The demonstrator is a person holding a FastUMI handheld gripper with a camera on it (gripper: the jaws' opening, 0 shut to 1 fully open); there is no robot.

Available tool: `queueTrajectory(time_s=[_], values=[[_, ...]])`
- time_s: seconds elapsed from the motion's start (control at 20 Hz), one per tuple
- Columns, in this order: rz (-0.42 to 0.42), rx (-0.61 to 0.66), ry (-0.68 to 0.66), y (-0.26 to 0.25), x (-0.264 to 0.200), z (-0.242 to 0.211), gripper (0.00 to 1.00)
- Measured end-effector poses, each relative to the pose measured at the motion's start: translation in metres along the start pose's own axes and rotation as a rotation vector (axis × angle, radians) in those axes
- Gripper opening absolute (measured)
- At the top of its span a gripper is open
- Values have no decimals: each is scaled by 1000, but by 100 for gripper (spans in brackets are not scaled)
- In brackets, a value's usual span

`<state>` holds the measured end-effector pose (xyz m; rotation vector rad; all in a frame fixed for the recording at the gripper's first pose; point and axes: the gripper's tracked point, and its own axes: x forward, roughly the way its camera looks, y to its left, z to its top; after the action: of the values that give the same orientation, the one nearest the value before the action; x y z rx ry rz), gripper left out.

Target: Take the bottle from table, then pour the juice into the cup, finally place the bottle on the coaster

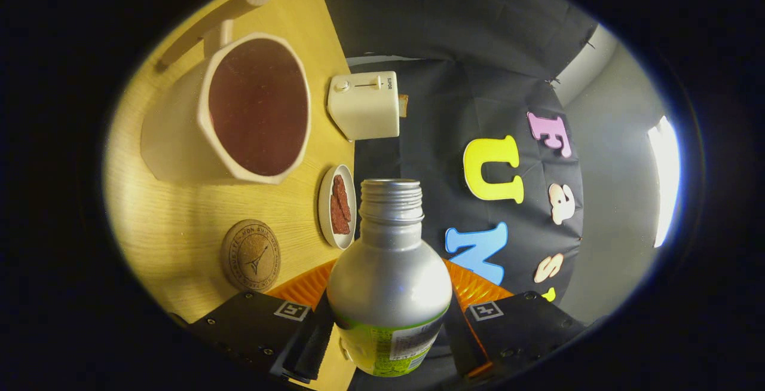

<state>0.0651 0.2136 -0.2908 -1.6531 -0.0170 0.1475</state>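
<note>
The claw point(388, 331) is clamped on the bottle point(388, 277), one finger pressed on each side. The bottle is silver metal, uncapped, with a threaded neck and a green label low down. Beyond it on the desk point(179, 211) are the cup point(239, 110), holding dark liquid, and a round cork coaster point(251, 255).

I see a pale wooden tabletop point(179, 211) with visible grain, warmly lit. Past its far edge hangs the booth's black cloth wall point(442, 38), creased. Beside the cloth stands a grey wall point(615, 188) carrying a bright light strip point(663, 182).
</note>
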Motion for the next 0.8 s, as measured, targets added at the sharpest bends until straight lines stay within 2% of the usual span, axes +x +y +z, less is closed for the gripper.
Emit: queueTrajectory(time_s=[0.8], values=[[-28,-161,-44,-6,1,17,81]])
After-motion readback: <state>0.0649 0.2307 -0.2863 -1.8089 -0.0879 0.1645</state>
